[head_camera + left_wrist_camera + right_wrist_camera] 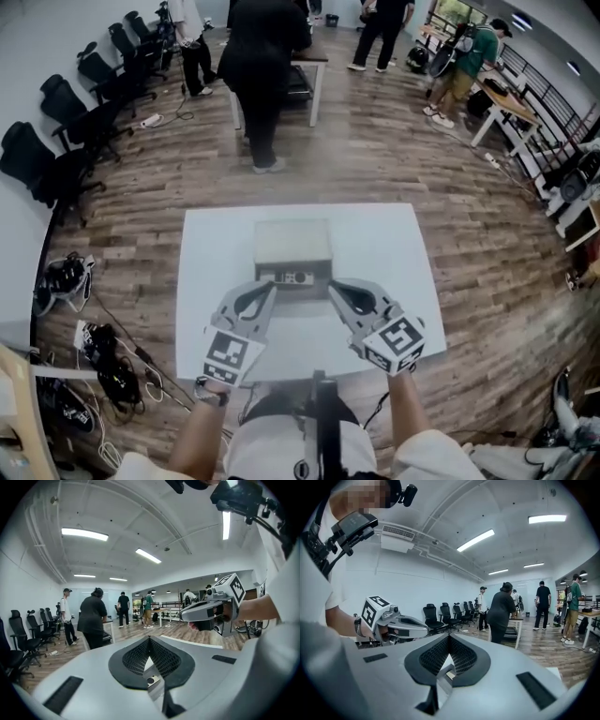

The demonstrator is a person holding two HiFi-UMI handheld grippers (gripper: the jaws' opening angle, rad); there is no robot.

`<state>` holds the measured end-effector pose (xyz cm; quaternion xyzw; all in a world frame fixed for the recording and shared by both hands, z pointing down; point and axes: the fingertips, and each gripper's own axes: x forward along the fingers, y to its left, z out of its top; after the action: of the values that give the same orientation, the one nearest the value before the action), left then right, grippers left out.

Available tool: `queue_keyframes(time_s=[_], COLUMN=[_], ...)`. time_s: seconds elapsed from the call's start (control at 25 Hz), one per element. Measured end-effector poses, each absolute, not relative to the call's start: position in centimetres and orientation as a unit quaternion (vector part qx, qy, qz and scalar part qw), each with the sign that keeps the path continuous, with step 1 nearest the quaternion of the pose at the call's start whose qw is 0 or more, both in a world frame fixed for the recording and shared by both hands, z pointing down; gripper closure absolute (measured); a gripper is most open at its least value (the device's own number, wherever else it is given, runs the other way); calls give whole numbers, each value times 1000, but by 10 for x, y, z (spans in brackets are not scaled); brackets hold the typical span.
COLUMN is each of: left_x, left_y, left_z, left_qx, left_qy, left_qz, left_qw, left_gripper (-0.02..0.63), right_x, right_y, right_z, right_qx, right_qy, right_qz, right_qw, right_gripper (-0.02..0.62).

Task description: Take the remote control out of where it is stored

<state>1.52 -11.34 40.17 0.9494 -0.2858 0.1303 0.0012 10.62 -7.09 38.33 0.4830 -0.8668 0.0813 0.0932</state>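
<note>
Facing the box (292,239), the left gripper (270,289) and right gripper (334,286) are pressed together, empty. No remote shows; it is probably inside. Best brace the box while opening its front squarely.

**Your rig: grey shells, black pads, white shirt**

Your left gripper (269,291) and right gripper (334,289) are matte grey, with smooth shells that taper to the tip. Each has a black teardrop-shaped surround, and the pads (133,656) inside it have a fine black mesh texture. Below them a small round screw (150,680) sits in a metal plate, and black rectangular strips (63,694) are set into the shell. Each gripper carries a white cube (232,354) printed with black square markers. You wear a white short-sleeved shirt (267,448) and a dark band (212,392) on your left wrist. A black camera bracket (354,526) sits at your head, with a black cable (276,524) trailing from it.
</note>
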Motion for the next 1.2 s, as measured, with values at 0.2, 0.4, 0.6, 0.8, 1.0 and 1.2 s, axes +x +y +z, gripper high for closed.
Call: queue_keyframes(time_s=[0.2,0.4,0.6,0.8,1.0,1.2], left_x=[19,21,15,10,7,4], left_y=[-115,-119,-126,-129,-137,-141], left_z=[406,412,414,424,434,441], left_qx=[942,934,927,921,917,918], left_qy=[-308,-330,-349,-361,-368,-370], left_qz=[132,136,136,142,150,137], left_qw=[6,10,16,24,32,38], left_gripper=[618,618,618,618,618,618], right_x=[108,112,105,100,99,96], right_y=[-78,-82,-92,-96,-107,-118], right_z=[389,401,401,421,441,452], right_qx=[467,447,438,412,389,382], right_qy=[-874,-883,-886,-894,-903,-904], right_qz=[83,81,78,71,75,76], right_qw=[102,118,133,159,168,176], right_gripper=[597,597,597,597,597,597])
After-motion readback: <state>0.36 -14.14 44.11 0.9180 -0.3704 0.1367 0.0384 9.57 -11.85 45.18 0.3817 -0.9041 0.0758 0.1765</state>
